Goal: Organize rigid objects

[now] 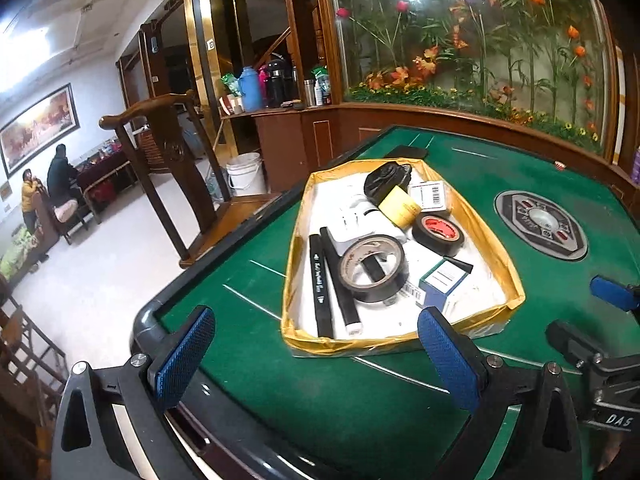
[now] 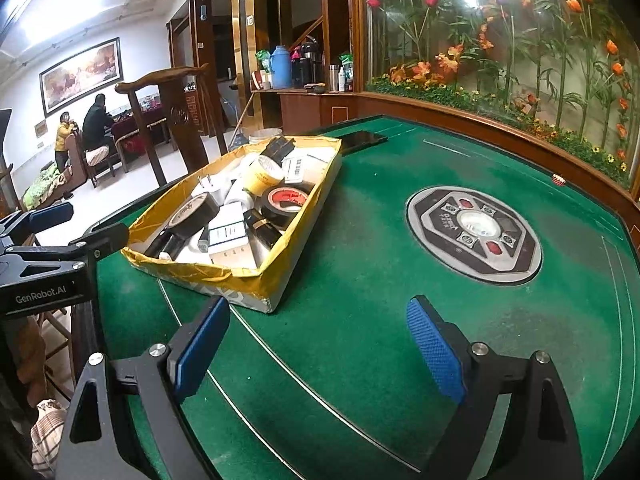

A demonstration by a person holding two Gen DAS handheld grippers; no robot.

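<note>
An open cardboard box (image 1: 502, 252) wrapped in yellow tape sits on the green felt table (image 1: 304, 392). It holds a large black tape roll (image 1: 372, 268), a black roll with a red core (image 1: 438, 234), a yellow roll (image 1: 400, 204), two black markers (image 1: 320, 284), a small blue-and-white carton (image 1: 444, 280) and a white plug (image 1: 352, 216). My left gripper (image 1: 315, 312) hangs open just in front of the box's near wall, holding nothing. My right gripper (image 2: 319, 300) is open over bare felt, to the right of the box (image 2: 296, 248), and is empty.
A dark phone (image 2: 362, 140) lies at the table's far edge behind the box. A round control panel (image 2: 474, 232) is set in the table's middle. A wooden chair (image 1: 168, 168) and white bucket (image 1: 246, 174) stand left of the table. People sit far off at left.
</note>
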